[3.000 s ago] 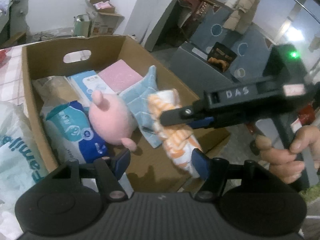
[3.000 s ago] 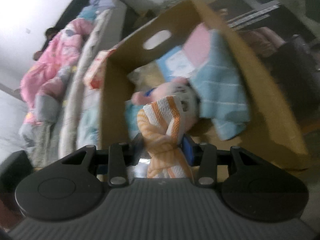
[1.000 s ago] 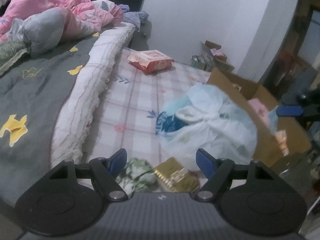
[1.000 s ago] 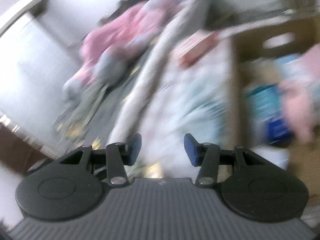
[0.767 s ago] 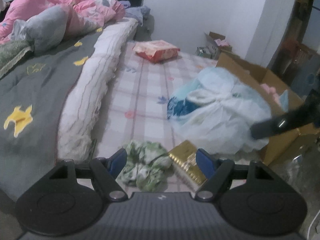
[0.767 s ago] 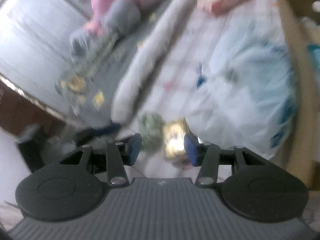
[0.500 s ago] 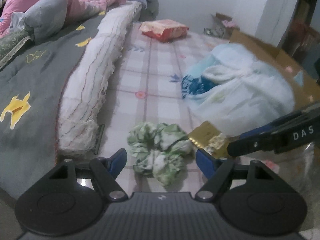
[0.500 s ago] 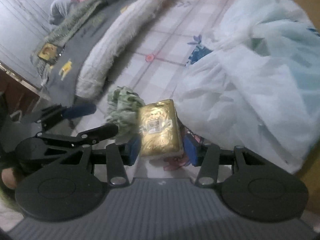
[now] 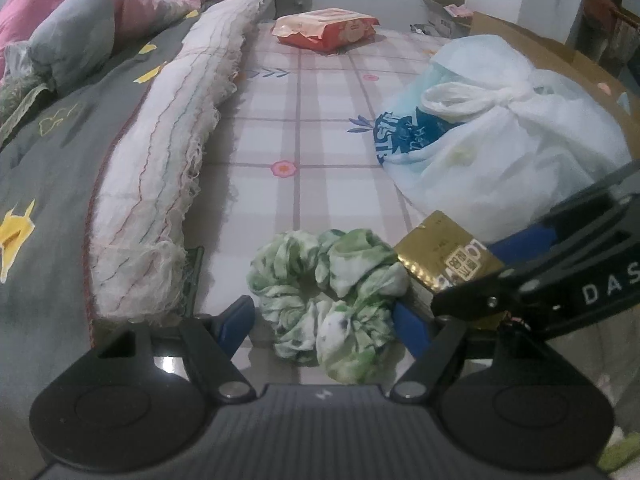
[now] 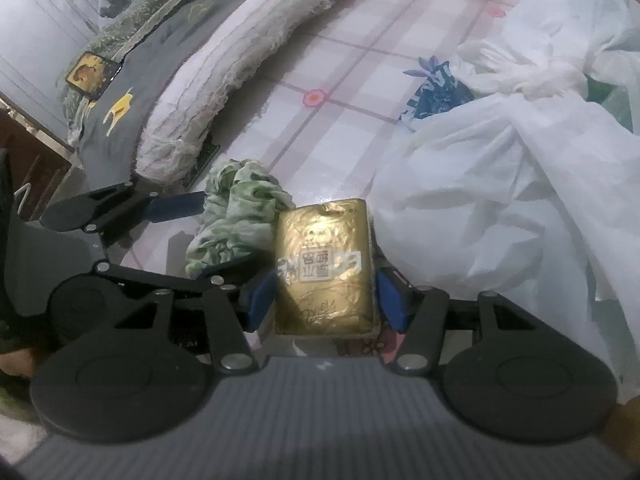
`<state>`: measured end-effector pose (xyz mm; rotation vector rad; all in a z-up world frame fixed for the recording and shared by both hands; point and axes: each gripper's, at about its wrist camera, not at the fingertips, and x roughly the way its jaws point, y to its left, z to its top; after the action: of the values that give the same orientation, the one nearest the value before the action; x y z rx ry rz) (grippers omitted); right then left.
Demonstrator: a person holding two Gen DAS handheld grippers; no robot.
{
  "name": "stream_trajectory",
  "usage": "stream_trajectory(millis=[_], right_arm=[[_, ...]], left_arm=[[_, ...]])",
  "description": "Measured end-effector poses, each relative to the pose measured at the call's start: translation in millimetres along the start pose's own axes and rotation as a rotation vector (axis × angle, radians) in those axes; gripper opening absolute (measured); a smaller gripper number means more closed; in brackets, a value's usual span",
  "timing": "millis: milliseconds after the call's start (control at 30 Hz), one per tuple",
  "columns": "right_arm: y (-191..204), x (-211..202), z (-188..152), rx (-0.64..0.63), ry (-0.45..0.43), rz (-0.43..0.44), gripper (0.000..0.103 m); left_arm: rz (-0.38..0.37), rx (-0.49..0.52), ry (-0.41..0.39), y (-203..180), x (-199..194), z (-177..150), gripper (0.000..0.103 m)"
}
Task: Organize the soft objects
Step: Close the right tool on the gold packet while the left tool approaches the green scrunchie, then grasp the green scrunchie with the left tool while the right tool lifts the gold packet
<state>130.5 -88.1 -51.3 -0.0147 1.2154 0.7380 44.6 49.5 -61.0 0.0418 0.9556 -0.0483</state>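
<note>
Both grippers are down at the near edge of the bed, each lined up on its own piece. The left gripper stands with jaws wide and the green scrunchie lying between them, pads not yet pressing; the right gripper straddles the gold tissue pack, its jaws opening, a sliver of gap showing on either side of the pack. The two things touch each other, and the grippers crowd together there — so I'd say the trick is to close on one without dragging the other: sink the left pads low around the scrunchie's bulk so it bunches rather than slips, and square the right pads on the pack's long sides before squeezing. The white plastic bag sits just beside the pack toward the bed's right edge and could snag. By my count: one scrunchie, one gold pack, one white bag, one red wipes packet near the far edge, one rolled striped blanket along the left — and two grippers.
</note>
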Motion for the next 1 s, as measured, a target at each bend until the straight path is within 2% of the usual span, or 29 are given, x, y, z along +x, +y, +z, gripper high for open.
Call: stream_trajectory(millis=[433,667,867,1000], right_arm=[[-2,-4,-4,0.026,-0.011,-0.001,0.050],[-9,-11,-14,0.074,-0.003,0.030,0.049],[-24,-18,-25,0.177,-0.017,0.110,0.049],[-35,-27,-31,0.247,-0.044,0.183,0.049]], left_arm=[[-0.002,0.013,-0.012,-2,-1,0,0.060],[-0.001,0.016,-0.025,-2,-2,-1,0.047],[-0.011,0.013,-0.039,-1,-4,-2,0.030],[-0.034,-0.017,-0.052,2,-10,-6,0.026]])
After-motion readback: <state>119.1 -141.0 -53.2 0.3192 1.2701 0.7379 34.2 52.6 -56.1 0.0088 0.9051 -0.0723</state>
